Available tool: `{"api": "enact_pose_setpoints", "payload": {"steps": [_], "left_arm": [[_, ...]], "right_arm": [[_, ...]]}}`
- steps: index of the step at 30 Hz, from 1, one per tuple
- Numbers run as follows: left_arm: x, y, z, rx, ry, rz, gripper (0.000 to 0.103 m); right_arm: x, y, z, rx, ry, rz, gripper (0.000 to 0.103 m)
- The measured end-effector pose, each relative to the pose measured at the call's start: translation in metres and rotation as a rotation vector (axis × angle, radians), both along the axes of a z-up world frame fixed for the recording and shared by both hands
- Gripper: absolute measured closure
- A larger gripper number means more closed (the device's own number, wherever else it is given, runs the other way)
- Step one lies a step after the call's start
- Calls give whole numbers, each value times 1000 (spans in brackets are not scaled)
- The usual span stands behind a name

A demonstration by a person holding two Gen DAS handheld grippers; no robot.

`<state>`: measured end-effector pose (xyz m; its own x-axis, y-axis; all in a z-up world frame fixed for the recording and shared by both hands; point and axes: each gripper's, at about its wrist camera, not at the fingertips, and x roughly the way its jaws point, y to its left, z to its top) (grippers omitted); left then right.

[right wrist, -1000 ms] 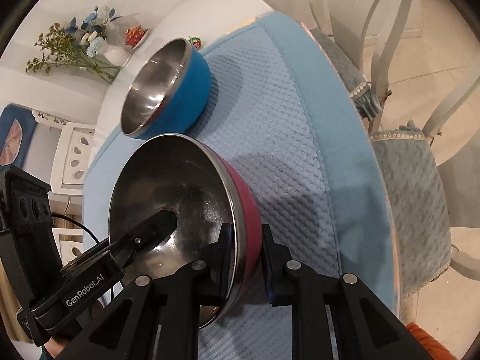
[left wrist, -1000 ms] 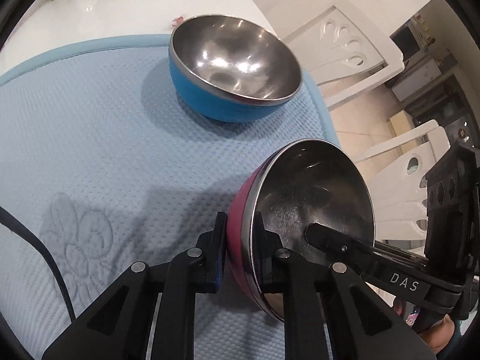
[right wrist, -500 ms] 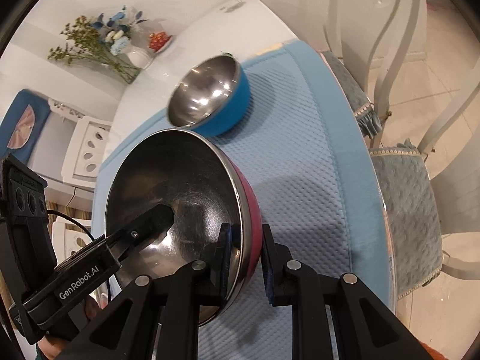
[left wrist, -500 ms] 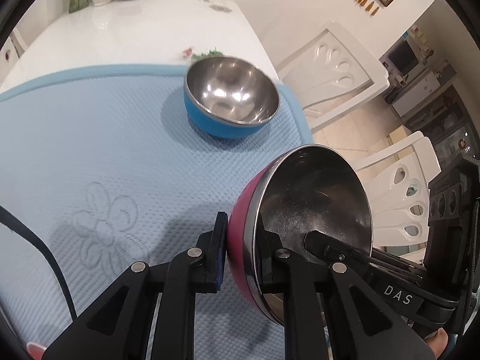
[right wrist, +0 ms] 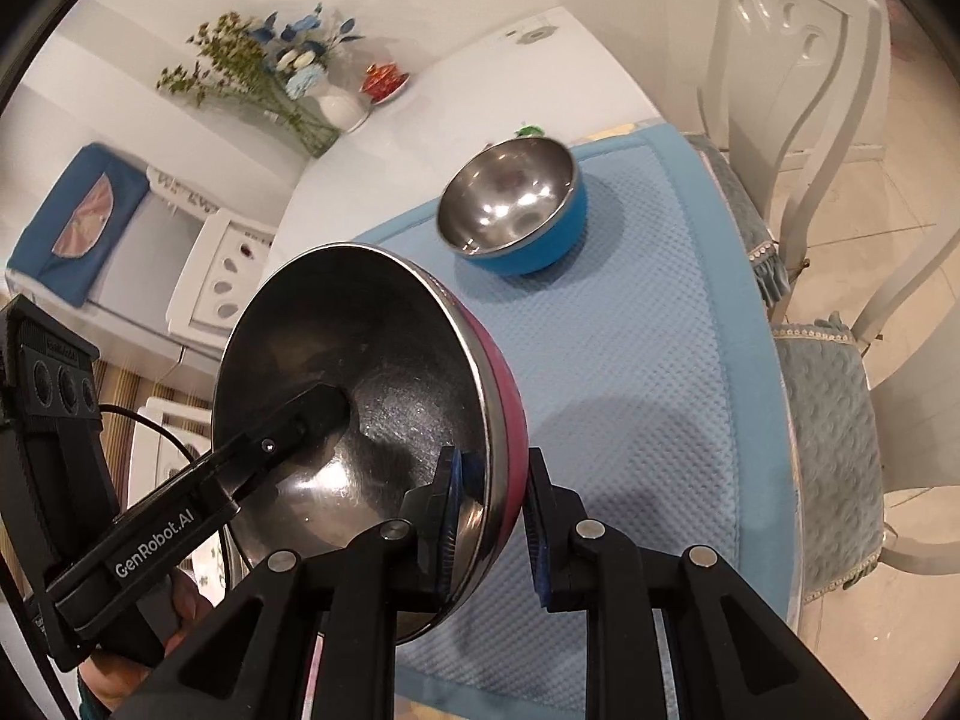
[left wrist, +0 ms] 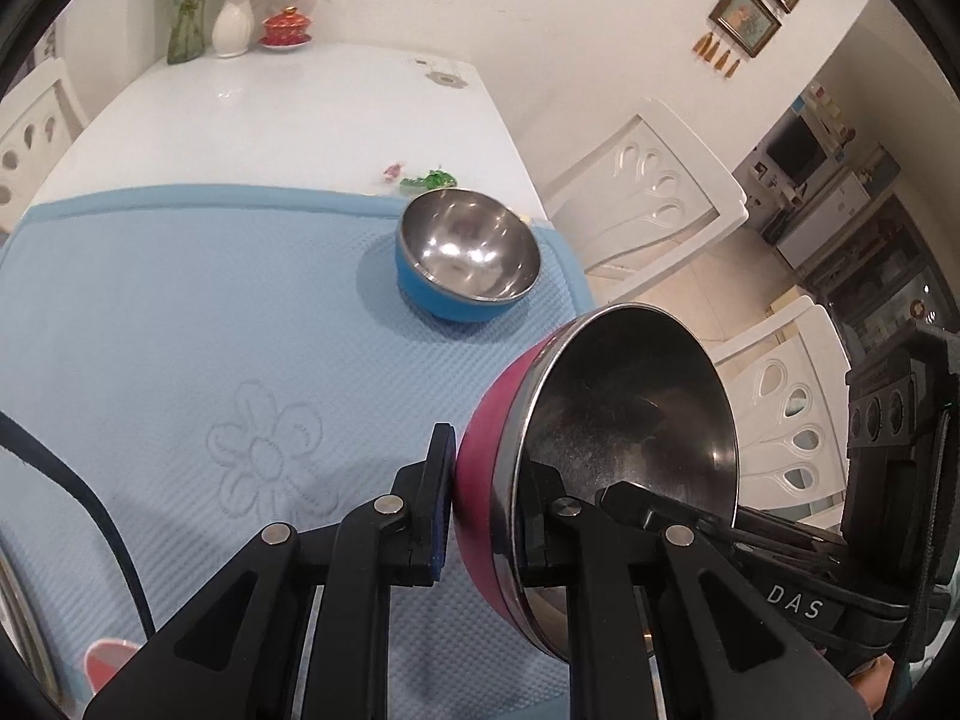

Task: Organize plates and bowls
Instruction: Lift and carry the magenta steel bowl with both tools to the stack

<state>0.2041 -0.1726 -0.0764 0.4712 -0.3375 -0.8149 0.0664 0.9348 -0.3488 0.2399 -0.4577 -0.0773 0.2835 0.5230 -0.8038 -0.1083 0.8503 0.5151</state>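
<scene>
1. Left wrist view: the left gripper [left wrist: 485,501] was clamped tight on the rim of the pink bowl [left wrist: 480,480], one finger on the pink outside, the other inside the steel lining. The bowl was tilted hard on its side, held up off the blue mat [left wrist: 180,330].
2. Same view, and there was the right gripper [left wrist: 624,495] coming in from the lower right, its finger reaching inside the same bowl at the near rim.
3. Further back, the blue bowl [left wrist: 468,264] sat upright on the mat near its far right corner, well apart from the pink one. Beyond it lay the white table [left wrist: 288,114], with a vase of flowers [left wrist: 231,24] and a small red lidded dish [left wrist: 287,27] at the far end.
4. Right wrist view: the right gripper [right wrist: 489,516] had the pink bowl [right wrist: 507,420] pinched by the rim, jaws nearly closed, one pad inside, one outside.
5. The left gripper [right wrist: 318,414] entered from the left with a finger inside the bowl.
6. The blue bowl [right wrist: 516,222] rested upright on the mat [right wrist: 648,360], near the far corner. White chairs [right wrist: 798,90] stood beside the table on the right.
</scene>
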Motion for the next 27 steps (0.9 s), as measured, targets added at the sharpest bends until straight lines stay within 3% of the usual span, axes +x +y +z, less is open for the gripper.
{"api": "enact_pose_setpoints", "payload": {"steps": [8, 16, 27], "left_arm": [[-26, 24, 3, 36, -9, 51, 89], [-64, 75, -2, 21, 34, 151, 88], [-116, 135, -26, 25, 92, 249, 81]], "right_arm": [[-19, 32, -1, -9, 29, 116, 83], [-39, 87, -6, -2, 77, 268, 82], [-73, 163, -11, -28, 97, 492, 72]]}}
